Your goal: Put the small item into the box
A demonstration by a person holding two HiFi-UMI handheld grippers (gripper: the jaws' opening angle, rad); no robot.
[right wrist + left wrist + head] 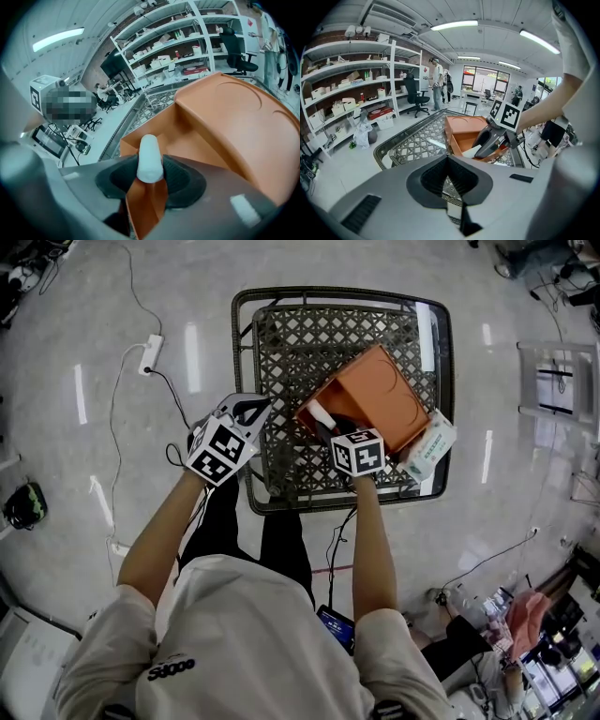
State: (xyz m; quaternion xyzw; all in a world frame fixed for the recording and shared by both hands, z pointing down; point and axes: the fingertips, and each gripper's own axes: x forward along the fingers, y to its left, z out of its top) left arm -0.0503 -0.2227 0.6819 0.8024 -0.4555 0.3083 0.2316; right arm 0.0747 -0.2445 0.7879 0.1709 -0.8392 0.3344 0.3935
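Observation:
An open orange box (330,407) with its lid (380,390) folded back lies on a wire-mesh table (246,362). My right gripper (328,427) hangs over the box's near corner, shut on a small white cylinder (150,159); the pads touch both its sides, and the box's inside (192,140) lies right beneath. The left gripper view shows that cylinder (472,151) poking from the right gripper (490,140) above the box (464,133). My left gripper (251,411) hovers at the table's left edge, its jaws together and empty (449,161).
A white-green tissue pack (429,448) lies on the table right of the box. On the floor to the left a power strip (150,352) trails cables. Shelving (347,93) stands off to one side, with people far back in the room.

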